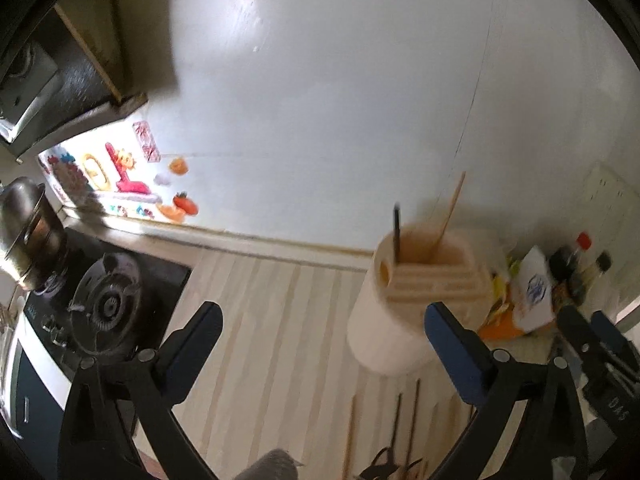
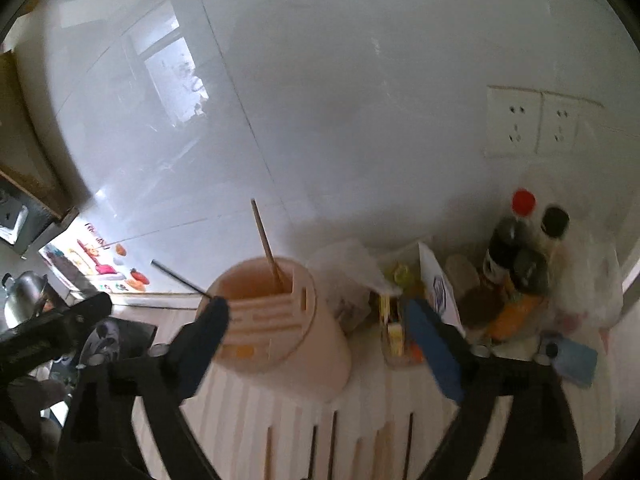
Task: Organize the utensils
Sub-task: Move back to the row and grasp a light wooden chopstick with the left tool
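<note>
Item: my left gripper and right gripper, both spread, empty; holder takes chopsticks upright.

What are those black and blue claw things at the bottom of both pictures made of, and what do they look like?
Each is a hand-held two-finger gripper. The left gripper and right gripper both have a black frame of angled struts joined by round silver pivot bolts, ending in two flat fingers faced with blue pads. White lettering marks the right one's black body where it shows at the left camera's edge. No cables or sleeves show.
</note>
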{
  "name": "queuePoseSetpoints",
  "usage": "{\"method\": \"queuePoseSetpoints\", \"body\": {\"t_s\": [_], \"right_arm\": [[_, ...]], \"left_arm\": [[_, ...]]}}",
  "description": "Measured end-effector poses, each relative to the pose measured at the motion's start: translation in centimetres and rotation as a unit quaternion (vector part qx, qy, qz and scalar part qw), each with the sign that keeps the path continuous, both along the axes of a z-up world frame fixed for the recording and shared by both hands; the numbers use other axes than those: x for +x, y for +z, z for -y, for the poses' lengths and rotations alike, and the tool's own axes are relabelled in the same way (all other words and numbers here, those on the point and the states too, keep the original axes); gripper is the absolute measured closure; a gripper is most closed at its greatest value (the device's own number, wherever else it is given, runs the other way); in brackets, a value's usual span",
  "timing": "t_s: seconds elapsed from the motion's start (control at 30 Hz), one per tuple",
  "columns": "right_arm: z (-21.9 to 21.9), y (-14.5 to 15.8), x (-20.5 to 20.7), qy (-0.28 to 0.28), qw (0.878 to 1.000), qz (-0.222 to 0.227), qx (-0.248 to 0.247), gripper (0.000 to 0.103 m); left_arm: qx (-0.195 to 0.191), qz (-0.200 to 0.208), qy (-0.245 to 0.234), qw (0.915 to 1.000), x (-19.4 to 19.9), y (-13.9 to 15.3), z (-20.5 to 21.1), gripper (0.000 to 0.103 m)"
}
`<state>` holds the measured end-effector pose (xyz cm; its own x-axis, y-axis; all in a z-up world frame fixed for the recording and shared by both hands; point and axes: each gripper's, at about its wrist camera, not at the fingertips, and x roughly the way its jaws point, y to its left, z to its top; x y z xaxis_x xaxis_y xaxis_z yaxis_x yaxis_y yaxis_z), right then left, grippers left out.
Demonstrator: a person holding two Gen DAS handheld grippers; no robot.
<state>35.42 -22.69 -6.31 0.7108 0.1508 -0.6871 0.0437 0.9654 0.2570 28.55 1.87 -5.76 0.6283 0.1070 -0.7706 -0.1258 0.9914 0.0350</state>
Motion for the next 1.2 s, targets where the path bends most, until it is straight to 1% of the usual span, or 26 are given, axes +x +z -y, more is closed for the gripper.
{"method": "queuePoseSetpoints", "body": {"t_s": [0.13, 0.2, 0.23, 0.27, 0.33, 0.4, 0.43, 0.5, 0.53, 0.6, 0.63, 0.67, 0.73, 0.77, 0.83, 0.87, 0.9, 1.03, 1.1, 1.17, 1.2], "right_arm": [[0.5, -1.3, -2.3, -0.009, 1.0, -0.017, -0.016, 0.003], [0.6, -3.1, -3.1, -0.01, 0.999, -0.039, -0.027, 0.003], [0.4, -3.3, -3.4, -0.009, 0.998, -0.048, -0.028, 0.004], [0.3, -4.3, -3.8, -0.005, 0.998, -0.064, -0.027, 0.004], [0.3, -6.3, -4.3, 0.002, 0.995, -0.095, -0.022, 0.01], [0.0, -8.2, -4.4, 0.011, 0.992, -0.124, -0.022, 0.024], [-0.2, -9.1, -4.4, 0.015, 0.99, -0.138, -0.024, 0.027], [-0.6, -11.4, -4.6, 0.024, 0.985, -0.172, -0.024, 0.038], [-0.7, -12.4, -4.7, 0.028, 0.982, -0.184, -0.023, 0.04], [-1.1, -14.4, -4.8, 0.035, 0.977, -0.208, -0.023, 0.049], [-1.3, -15.4, -4.9, 0.038, 0.975, -0.219, -0.022, 0.051], [-1.5, -16.2, -4.9, 0.04, 0.972, -0.229, -0.023, 0.054], [-1.9, -17.8, -5.1, 0.046, 0.967, -0.248, -0.024, 0.056], [-2.1, -18.6, -5.2, 0.049, 0.965, -0.257, -0.026, 0.058], [-2.5, -20.0, -5.5, 0.054, 0.96, -0.272, -0.031, 0.058], [-2.6, -20.4, -5.6, 0.055, 0.959, -0.277, -0.031, 0.058], [-2.7, -20.7, -5.7, 0.056, 0.957, -0.281, -0.032, 0.058], [-2.7, -22.0, -5.7, 0.055, 0.953, -0.297, -0.033, 0.058], [-2.6, -22.4, -5.8, 0.052, 0.951, -0.302, -0.031, 0.058], [-2.3, -22.9, -5.9, 0.049, 0.95, -0.306, -0.033, 0.058], [-2.3, -23.1, -6.1, 0.048, 0.95, -0.307, -0.033, 0.058]], "left_arm": [[0.022, -0.031, 0.017, 0.9991, -1.4, -2.9, 0.0, 0.0], [0.021, -0.054, 0.018, 0.9982, -2.0, -4.9, -0.2, 0.0], [0.024, -0.067, 0.019, 0.9973, -2.3, -5.9, -0.3, 0.0], [0.028, -0.078, 0.02, 0.9963, -2.5, -6.9, -0.3, 0.0], [0.034, -0.105, 0.02, 0.9937, -3.0, -9.2, -0.2, 0.0], [0.039, -0.129, 0.02, 0.9907, -3.4, -11.2, -0.2, 0.0], [0.042, -0.143, 0.018, 0.9887, -3.6, -12.3, -0.1, 0.0], [0.043, -0.166, 0.014, 0.9851, -3.8, -14.3, 0.1, 0.0], [0.042, -0.176, 0.013, 0.9834, -3.9, -15.0, 0.1, 0.001], [0.04, -0.197, 0.008, 0.9795, -4.1, -16.7, 0.4, 0.002], [0.039, -0.205, 0.005, 0.9779, -4.1, -17.4, 0.6, 0.002], [0.04, -0.214, 0.001, 0.976, -4.2, -18.1, 0.8, 0.003], [0.041, -0.23, -0.009, 0.9724, -4.5, -19.6, 1.4, 0.01], [0.038, -0.238, -0.015, 0.9703, -4.6, -20.3, 1.7, 0.016], [0.034, -0.253, -0.024, 0.9665, -4.7, -21.4, 2.0, 0.019], [0.03, -0.259, -0.03, 0.965, -4.8, -21.9, 2.3, 0.022], [0.028, -0.262, -0.035, 0.9639, -4.8, -22.2, 2.6, 0.028], [0.023, -0.283, -0.053, 0.9574, -5.1, -23.9, 3.8, 0.032], [0.022, -0.292, -0.06, 0.9543, -5.1, -24.6, 4.3, 0.044], [0.021, -0.3, -0.064, 0.9516, -5.2, -25.2, 4.6, 0.048], [0.022, -0.302, -0.066, 0.9507, -5.3, -25.5, 4.7, 0.053]]}}
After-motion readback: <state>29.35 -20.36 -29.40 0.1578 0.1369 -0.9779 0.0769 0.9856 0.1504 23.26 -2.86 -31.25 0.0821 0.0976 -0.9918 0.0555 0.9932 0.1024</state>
